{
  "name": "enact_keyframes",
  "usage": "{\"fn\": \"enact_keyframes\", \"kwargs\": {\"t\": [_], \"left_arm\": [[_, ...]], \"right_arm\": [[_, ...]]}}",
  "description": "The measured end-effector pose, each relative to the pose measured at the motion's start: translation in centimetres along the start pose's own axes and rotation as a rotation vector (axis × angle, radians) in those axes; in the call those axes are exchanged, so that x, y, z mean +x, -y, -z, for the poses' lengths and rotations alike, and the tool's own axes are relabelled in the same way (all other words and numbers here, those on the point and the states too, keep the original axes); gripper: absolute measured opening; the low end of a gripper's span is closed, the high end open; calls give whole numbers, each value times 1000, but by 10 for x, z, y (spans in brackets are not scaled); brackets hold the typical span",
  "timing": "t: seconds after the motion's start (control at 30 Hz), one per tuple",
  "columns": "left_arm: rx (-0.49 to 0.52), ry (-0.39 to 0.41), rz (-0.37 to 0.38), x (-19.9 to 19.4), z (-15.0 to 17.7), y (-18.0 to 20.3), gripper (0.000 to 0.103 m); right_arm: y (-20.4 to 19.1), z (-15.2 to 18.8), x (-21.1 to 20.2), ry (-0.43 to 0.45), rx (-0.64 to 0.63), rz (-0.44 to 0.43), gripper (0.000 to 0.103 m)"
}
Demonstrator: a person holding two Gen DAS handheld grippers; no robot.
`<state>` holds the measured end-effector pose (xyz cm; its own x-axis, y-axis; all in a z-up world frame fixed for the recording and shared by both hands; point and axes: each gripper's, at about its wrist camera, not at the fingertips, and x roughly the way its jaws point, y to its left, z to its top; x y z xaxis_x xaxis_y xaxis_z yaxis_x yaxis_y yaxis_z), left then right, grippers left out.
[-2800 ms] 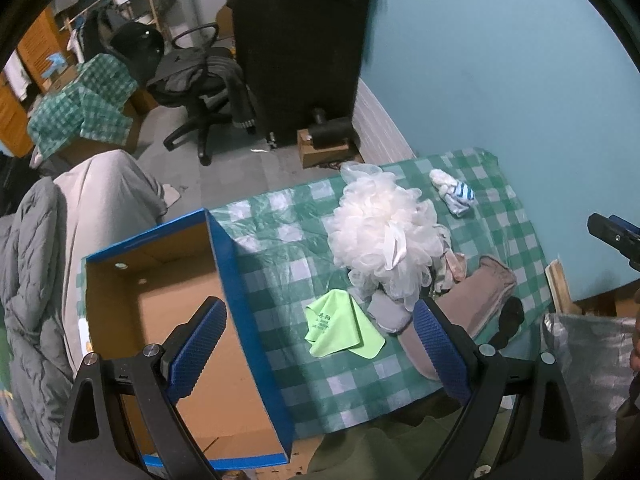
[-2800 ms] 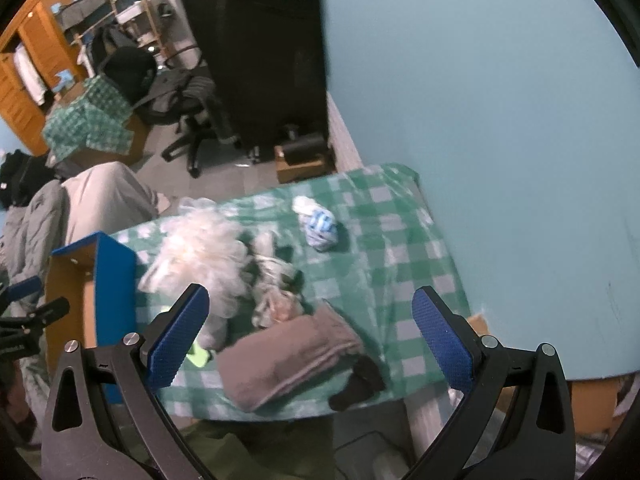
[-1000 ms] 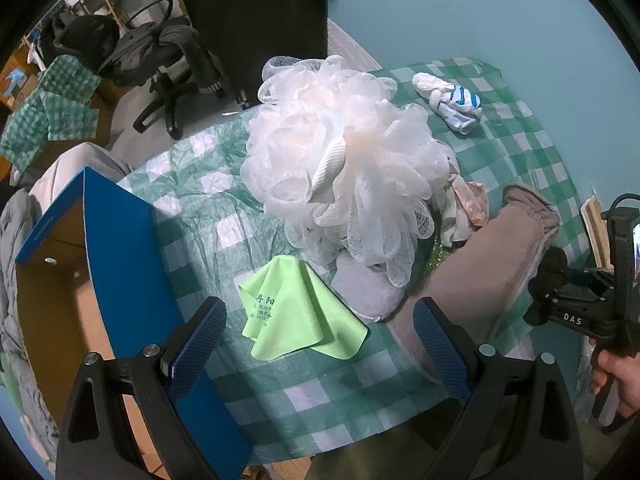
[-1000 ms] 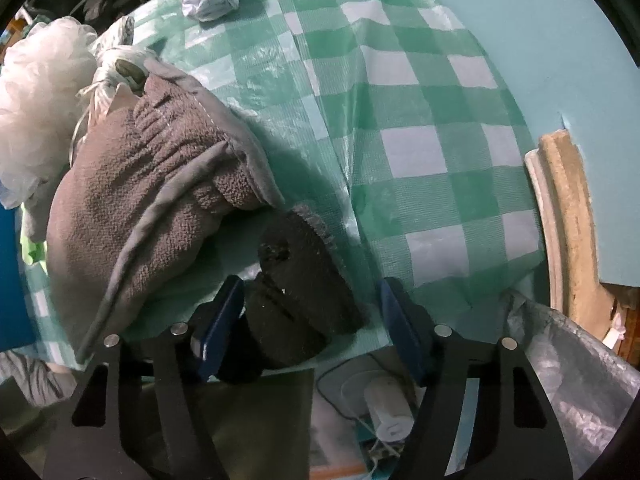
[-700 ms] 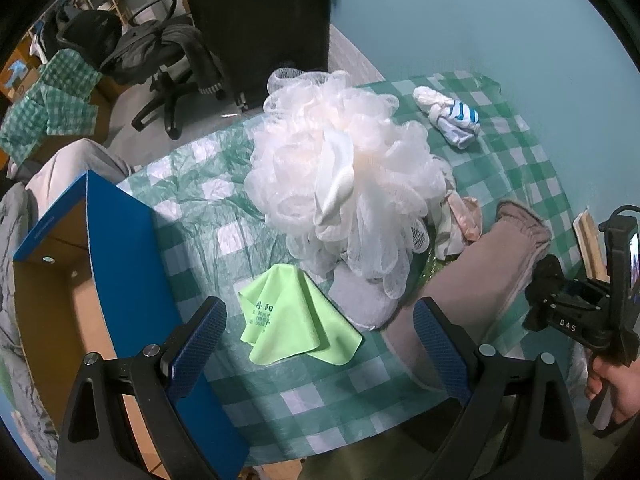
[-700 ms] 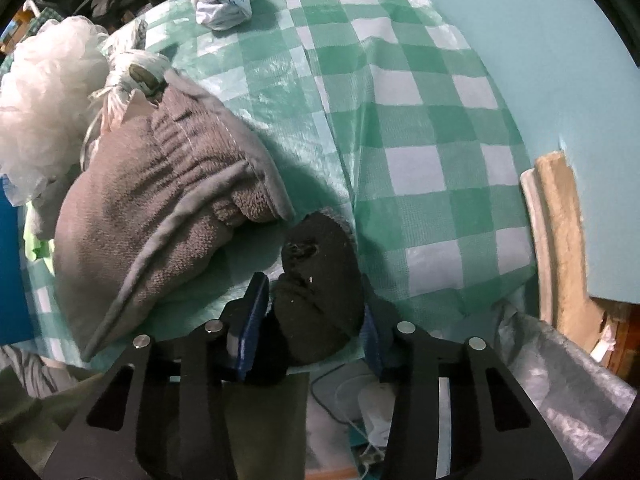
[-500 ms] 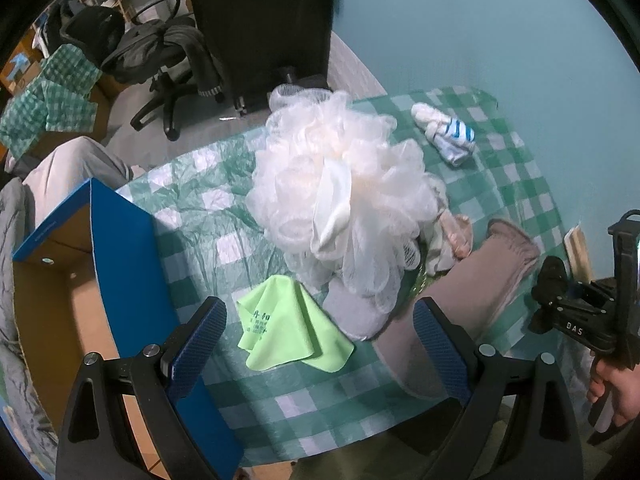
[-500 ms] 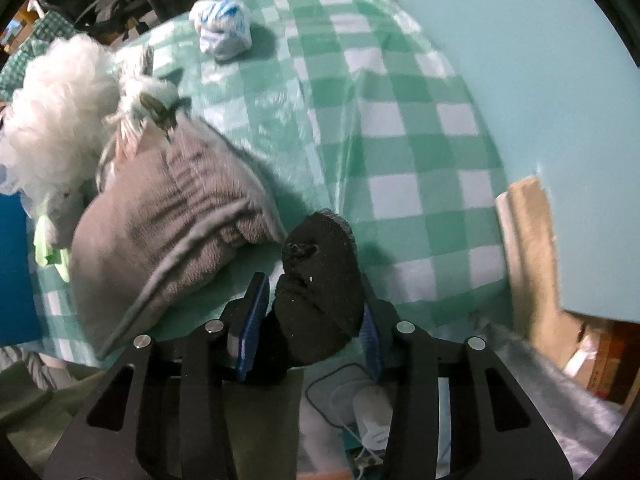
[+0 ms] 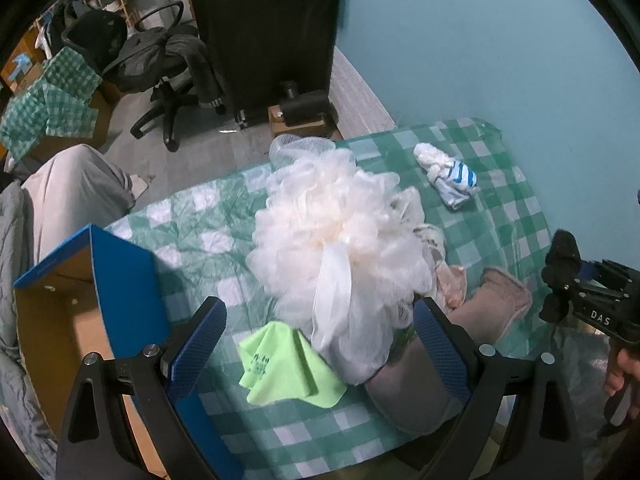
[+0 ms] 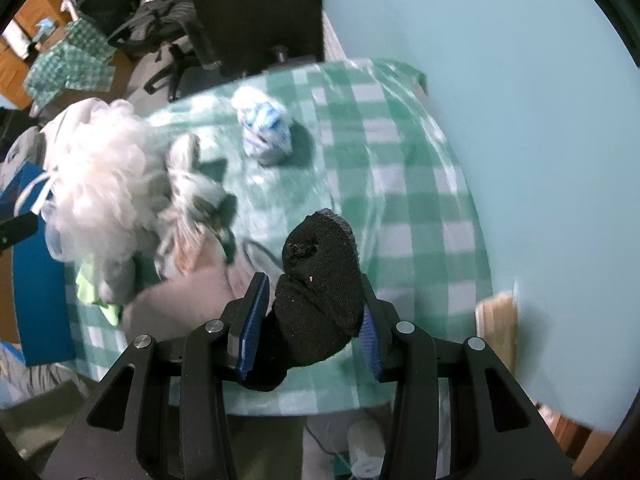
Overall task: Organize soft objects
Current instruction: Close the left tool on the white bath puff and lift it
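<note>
right claw point(image 10: 310, 316) clamped on black sock point(image 10: 318, 280) above table edge | left claw point(image 9: 320, 344) apart, over loofah point(image 9: 340, 240)

Right gripper point(image 10: 308, 316): jaws drawn close, both blue pads pressed against a black sock point(image 10: 320, 276) that bulges up and forward from between them. Held in the air, tilted downward, black frame spreading toward the camera. From the left wrist view it appears at the far right point(image 9: 560, 276), sock tip upward, with the person's right hand point(image 9: 622, 376) wrapped around its handle below.

Left gripper point(image 9: 320, 344): jaws spread wide, nothing between the pads. One blue textured pad point(image 9: 198, 346) angles left, its partner right. Held aloft, pointing forward and down.
</note>
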<state>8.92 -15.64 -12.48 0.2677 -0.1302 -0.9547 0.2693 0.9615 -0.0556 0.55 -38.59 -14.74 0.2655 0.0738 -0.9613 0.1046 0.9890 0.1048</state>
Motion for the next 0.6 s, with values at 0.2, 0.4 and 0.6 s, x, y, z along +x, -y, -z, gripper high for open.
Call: {"fn": "enact_keyframes", "kwargs": {"t": [0.2,0.4,0.6], "left_arm": [[-9,-21,30,13,-21,4,96],[-12,-76,-24,41,-39,9,96],[-25,-155,-45,71,-49,12,96]], "right_arm": [[-12,-32,-1,17,-52,-25,42],[-24,-57,6,19,-99,-52,42],[-31,-73,13,16,-137,-77,42]]}}
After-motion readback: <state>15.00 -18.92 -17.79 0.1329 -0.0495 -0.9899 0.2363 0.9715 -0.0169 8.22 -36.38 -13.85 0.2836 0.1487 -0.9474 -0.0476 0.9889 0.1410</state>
